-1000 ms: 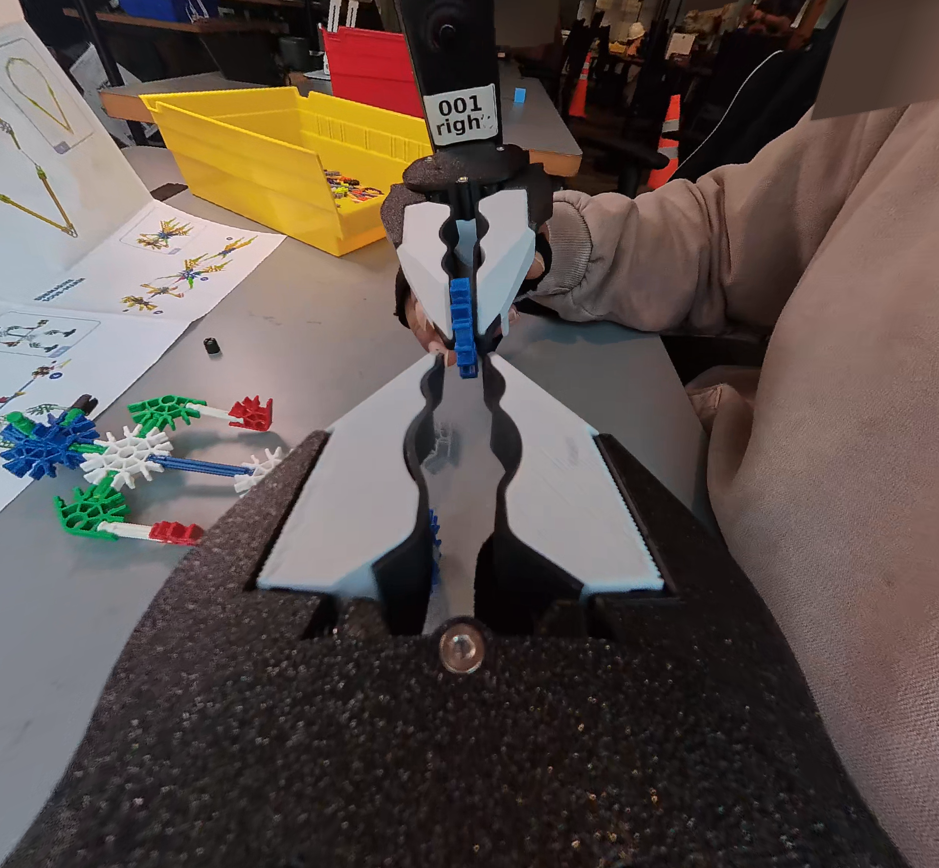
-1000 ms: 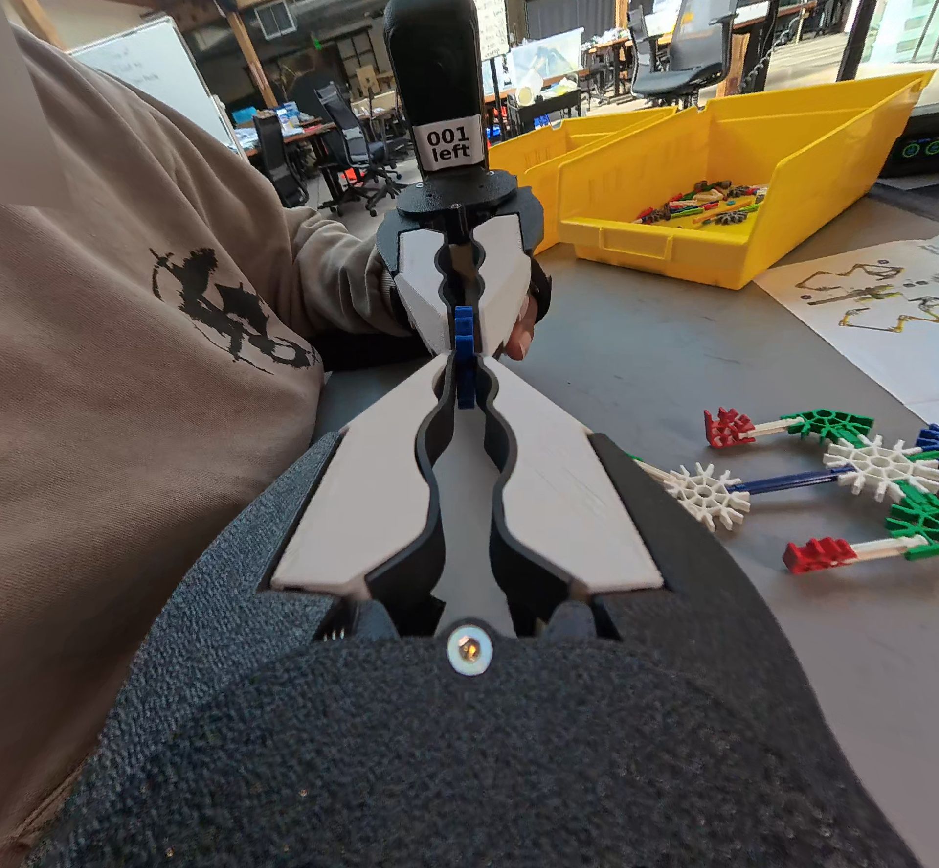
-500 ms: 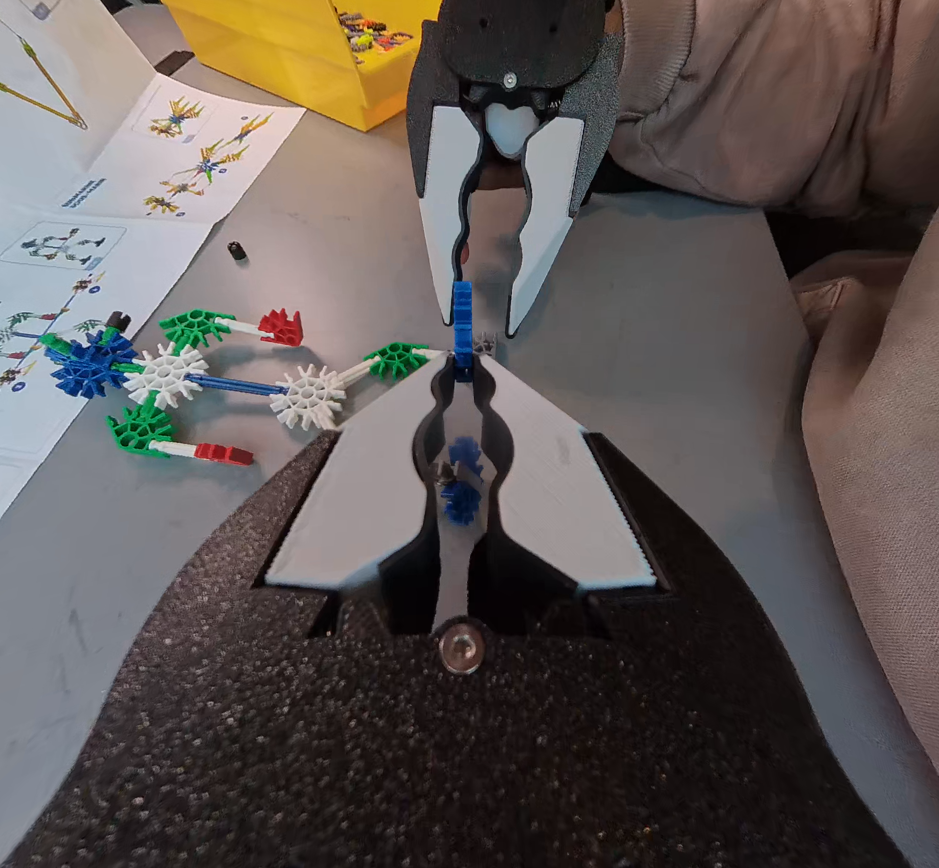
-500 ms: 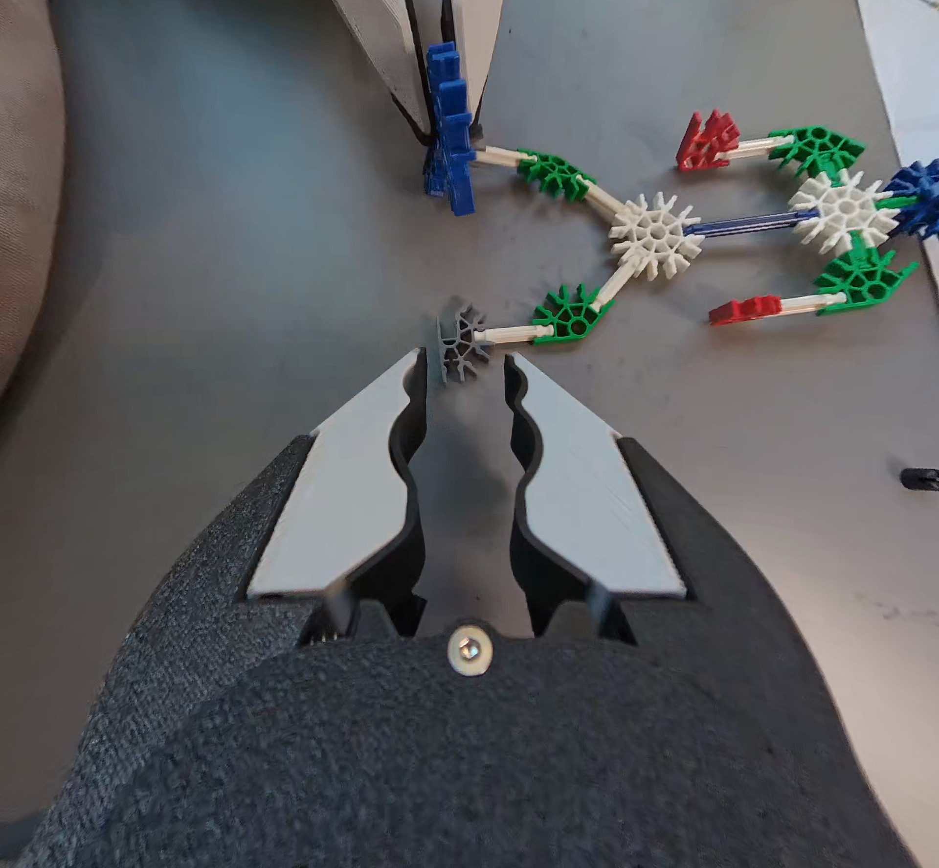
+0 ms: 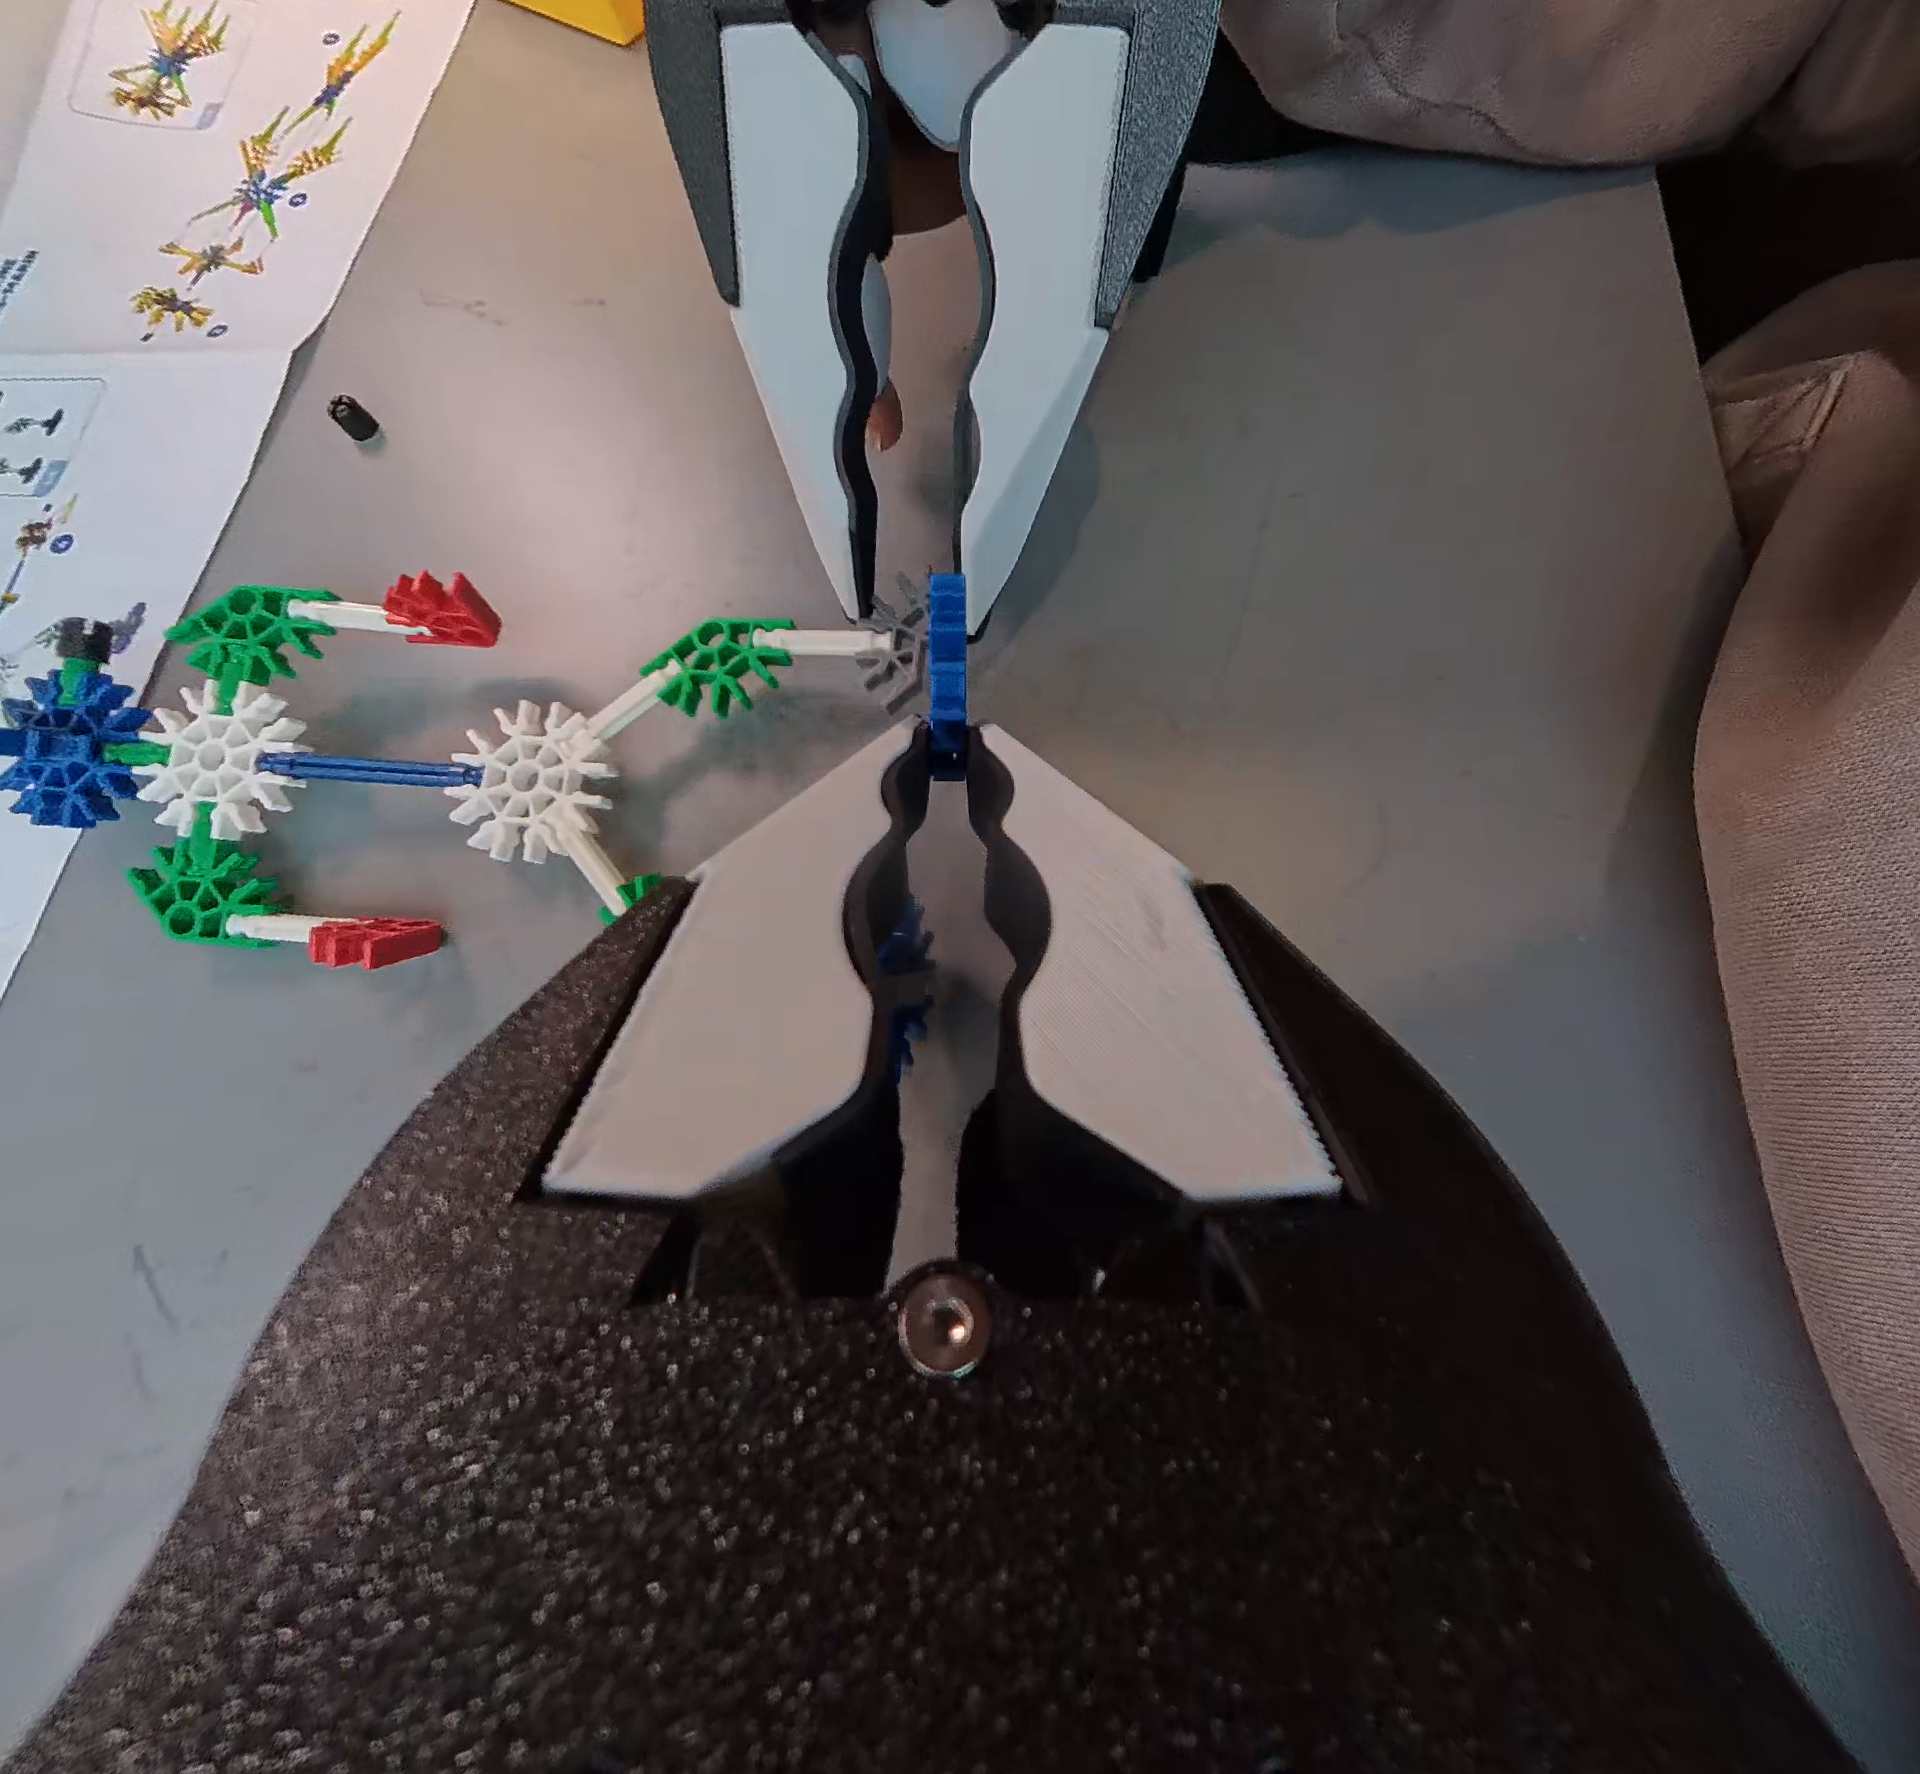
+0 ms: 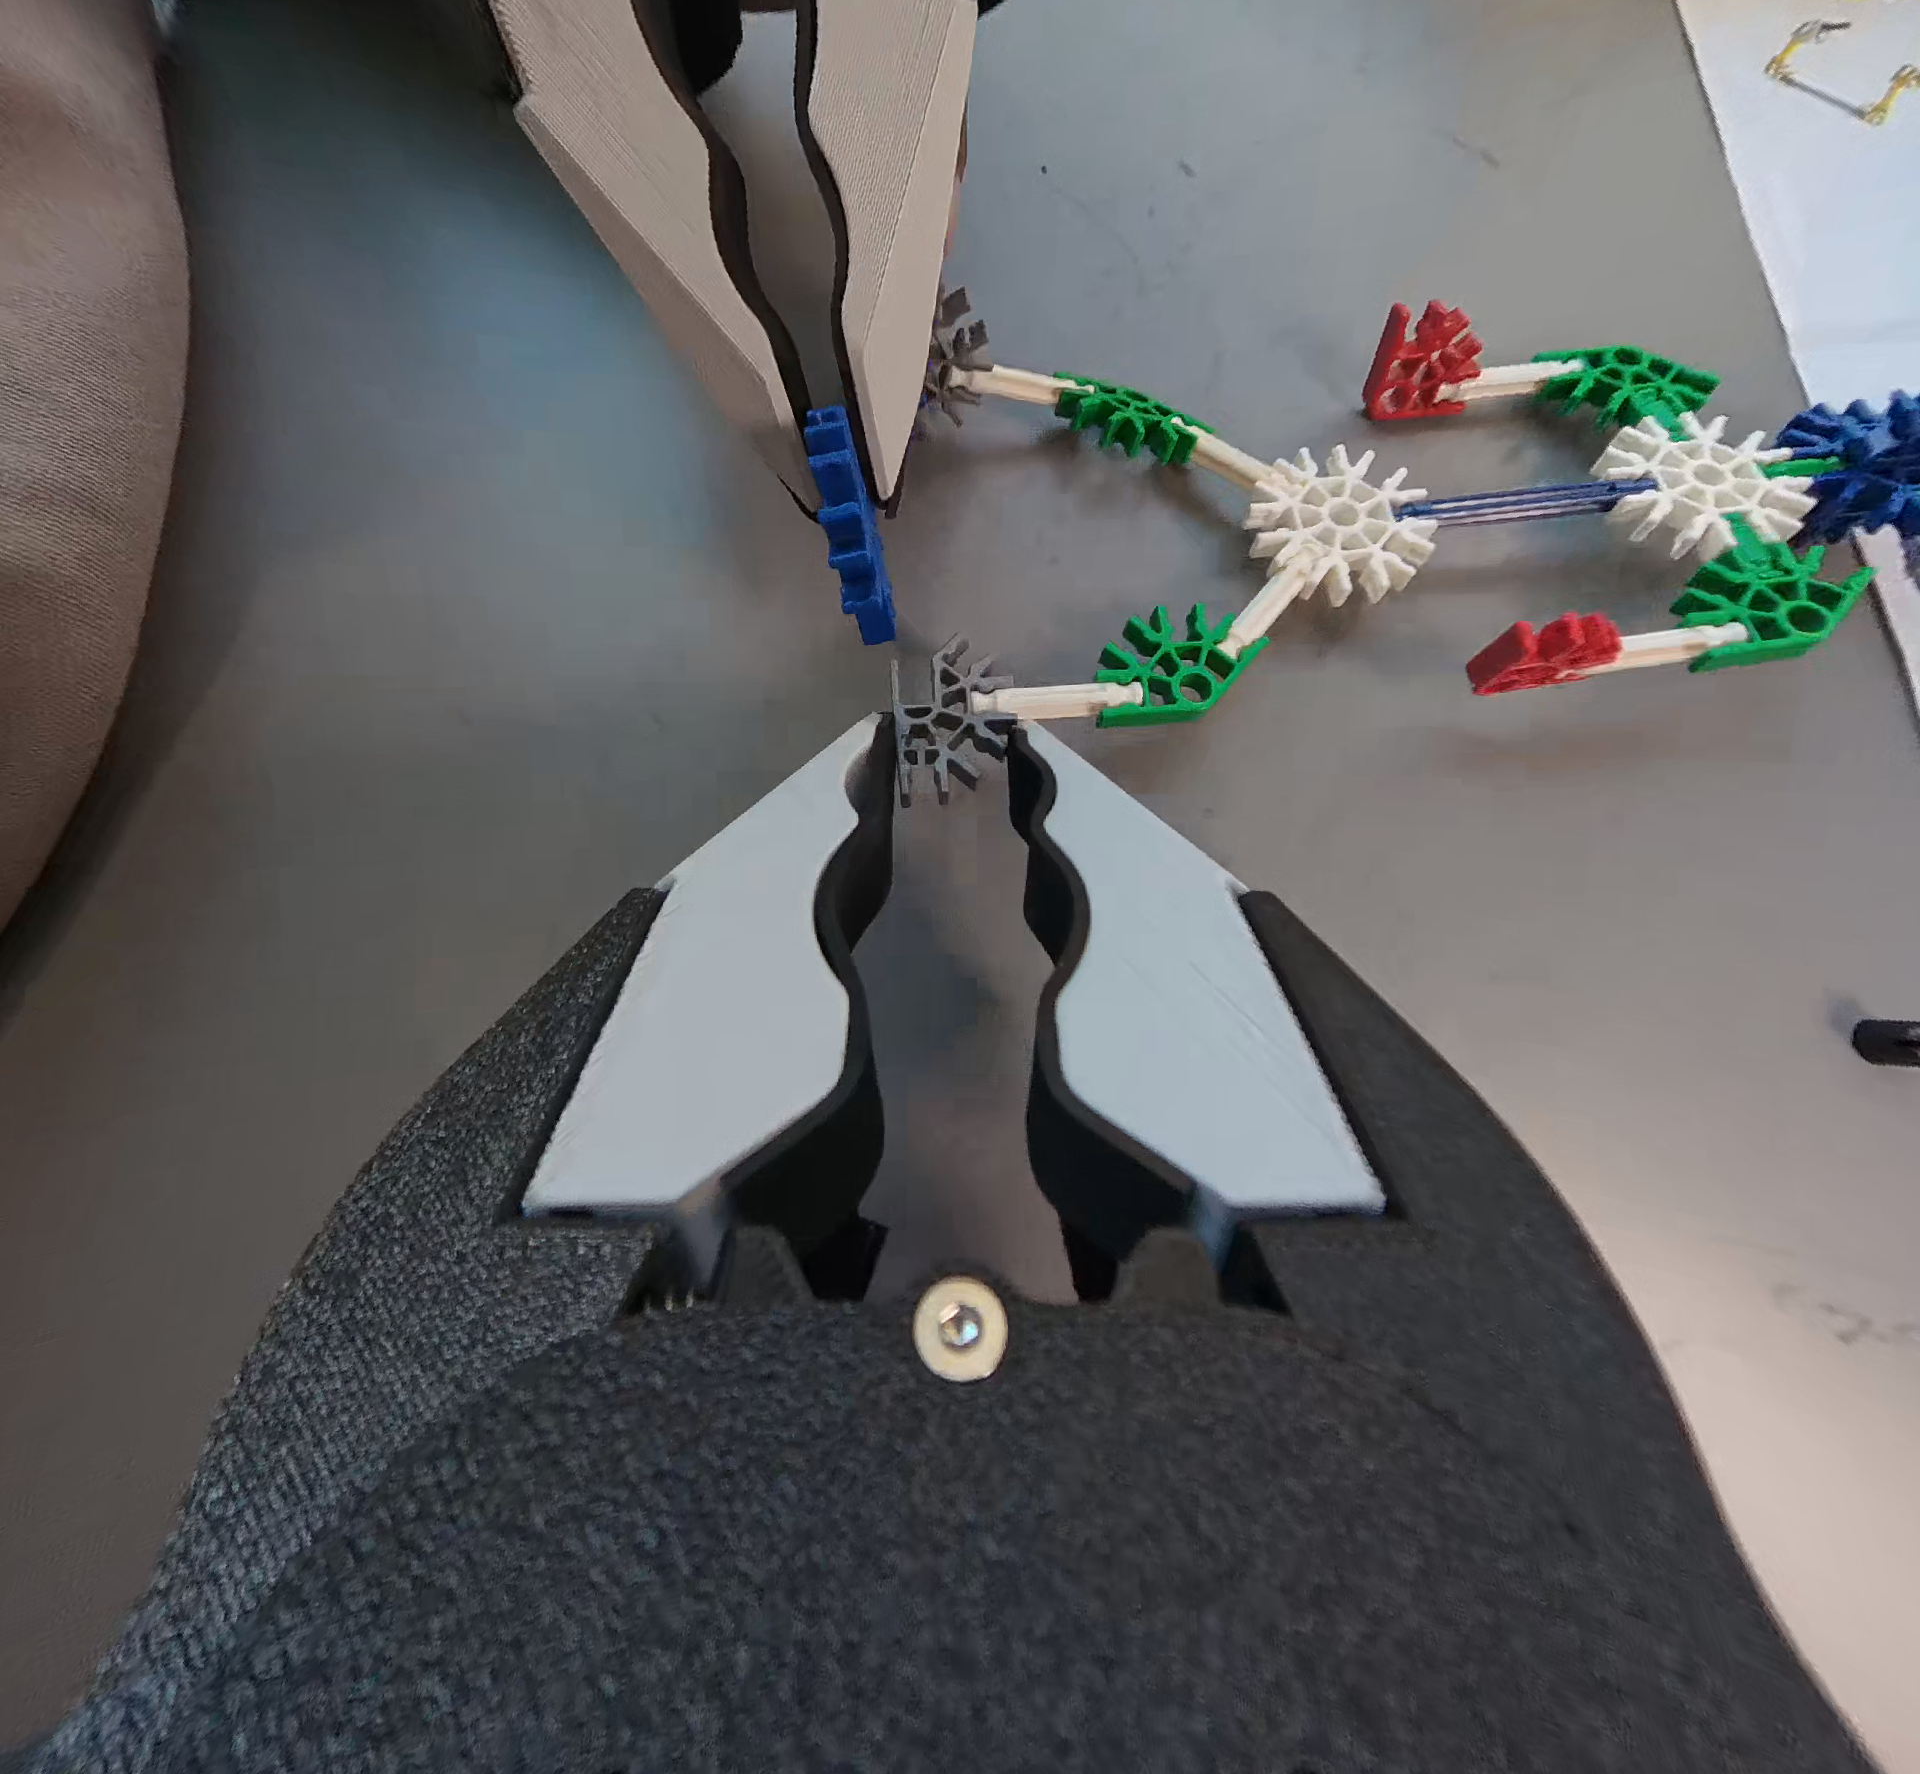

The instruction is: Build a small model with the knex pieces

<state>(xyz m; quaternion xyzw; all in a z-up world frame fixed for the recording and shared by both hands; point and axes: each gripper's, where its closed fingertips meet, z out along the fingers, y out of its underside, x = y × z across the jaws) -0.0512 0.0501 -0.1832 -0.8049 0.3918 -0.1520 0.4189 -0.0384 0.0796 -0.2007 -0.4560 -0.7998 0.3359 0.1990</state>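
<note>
Blue connector (image 5: 948,675) stands edge-up above the grey table (image 5: 1351,529), clamped at the tips of the left gripper (image 5: 943,737). Right gripper (image 6: 951,737), jaws apart, brackets a grey connector (image 6: 945,732) on the toy model (image 6: 1340,519). Risk: such a shallow tip grip could let the blue piece twist or slip.

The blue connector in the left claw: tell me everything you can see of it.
The blue connector is a flat, toothed piece of what looks like hard plastic, seen edge-on and upright just above the grey table. The left claw is shut on one end of it; the other end pokes out toward the grey connector between the right claw's tips. Whether blue and grey touch cannot be told.
</note>
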